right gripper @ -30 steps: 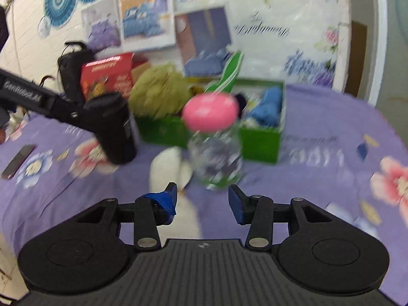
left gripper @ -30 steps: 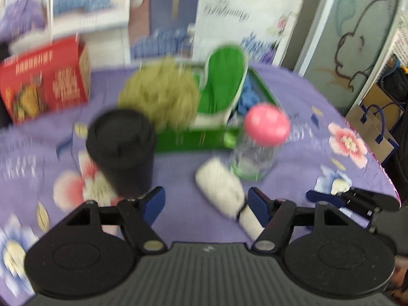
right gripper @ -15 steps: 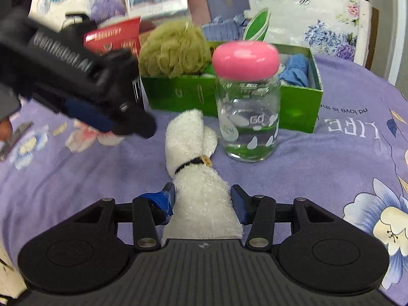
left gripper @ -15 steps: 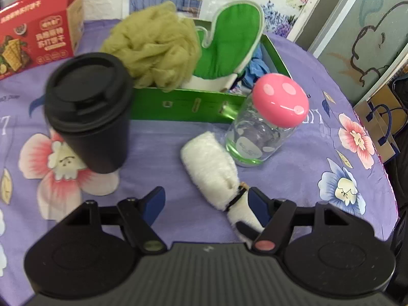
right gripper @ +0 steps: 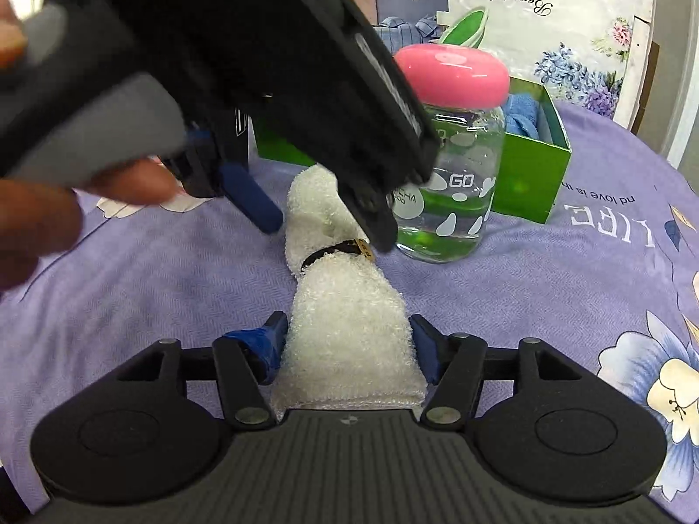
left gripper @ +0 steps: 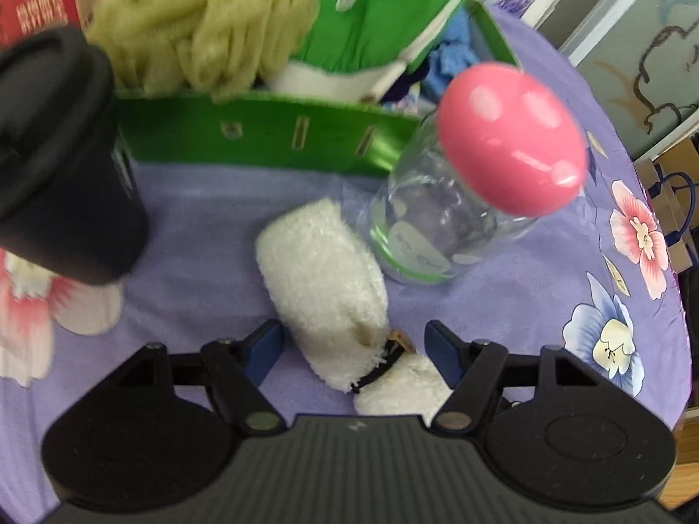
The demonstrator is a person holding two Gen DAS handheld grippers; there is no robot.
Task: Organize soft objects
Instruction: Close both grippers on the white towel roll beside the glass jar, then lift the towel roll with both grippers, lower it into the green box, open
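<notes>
A white fluffy rolled towel (left gripper: pixel 323 270) with a black band lies on the purple flowered cloth. My left gripper (left gripper: pixel 354 349) is open and straddles the towel near the band, pads clear of it. In the right wrist view the left gripper (right gripper: pixel 325 231) hangs over the towel's (right gripper: pixel 349 323) far half. My right gripper (right gripper: pixel 349 345) flanks the near end; its jaws are opening and the pads sit just beside the pile. Behind stands a green box (left gripper: pixel 262 135) holding an olive bath pouf (left gripper: pixel 205 22), a green mitt (left gripper: pixel 375 22) and a blue cloth (left gripper: pixel 454 52).
A glass jar with a pink lid (left gripper: pixel 511 139) stands right beside the towel's far end. A black lidded cup (left gripper: pixel 57 153) stands to the left, with a red carton (left gripper: pixel 35 4) behind it. A person's fingers (right gripper: pixel 131 179) hold the left gripper. The table edge drops off at the right.
The left gripper has come down and forward over the towel, which now lies between its fingers. The right gripper's jaws have widened around the towel's near end.
</notes>
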